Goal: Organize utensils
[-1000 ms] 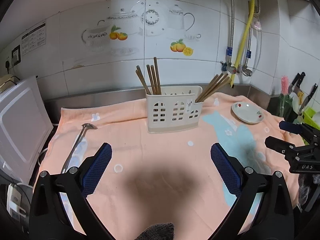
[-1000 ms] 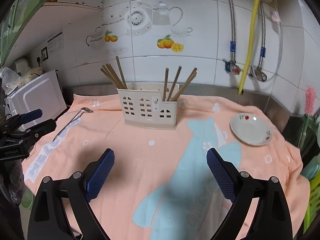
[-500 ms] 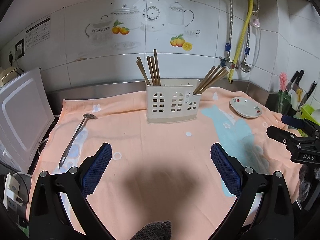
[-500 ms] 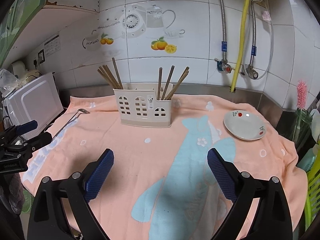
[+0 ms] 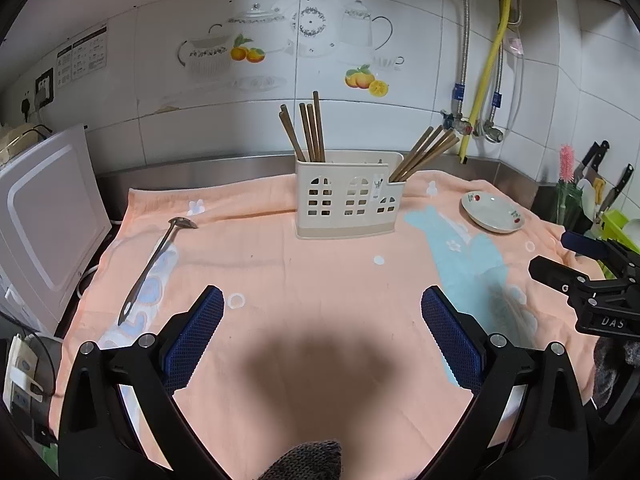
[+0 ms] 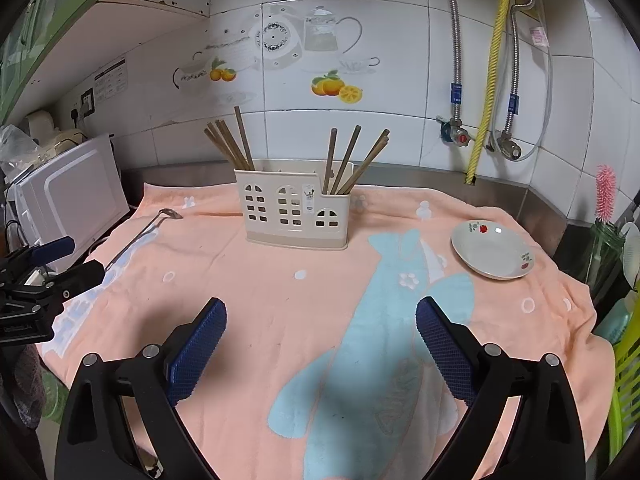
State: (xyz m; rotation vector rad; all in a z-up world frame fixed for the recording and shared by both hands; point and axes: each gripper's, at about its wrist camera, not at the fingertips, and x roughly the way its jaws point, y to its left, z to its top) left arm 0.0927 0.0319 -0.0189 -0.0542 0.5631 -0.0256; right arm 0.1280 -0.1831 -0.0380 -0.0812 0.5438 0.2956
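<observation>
A cream utensil holder [image 5: 347, 196] [image 6: 294, 210] stands at the back of the peach cloth. Brown chopsticks [image 5: 306, 132] [image 6: 228, 142] stand in its left part and more chopsticks [image 5: 426, 152] [image 6: 352, 162] lean in its right part. A metal ladle [image 5: 154, 260] [image 6: 138, 236] lies on the cloth at the left. My left gripper [image 5: 322, 328] is open and empty above the cloth's near middle. My right gripper [image 6: 320, 332] is open and empty over the blue fish print.
A small white dish [image 5: 492, 212] [image 6: 494, 250] sits on the cloth at the right. A white microwave [image 5: 40, 216] [image 6: 70, 196] stands at the left edge. Knives and a pink brush [image 5: 566, 164] are at the far right. Pipes run down the tiled wall.
Both grippers have drawn back and risen a little from the holder, so the scene looks farther away. Nothing on the cloth has moved.
</observation>
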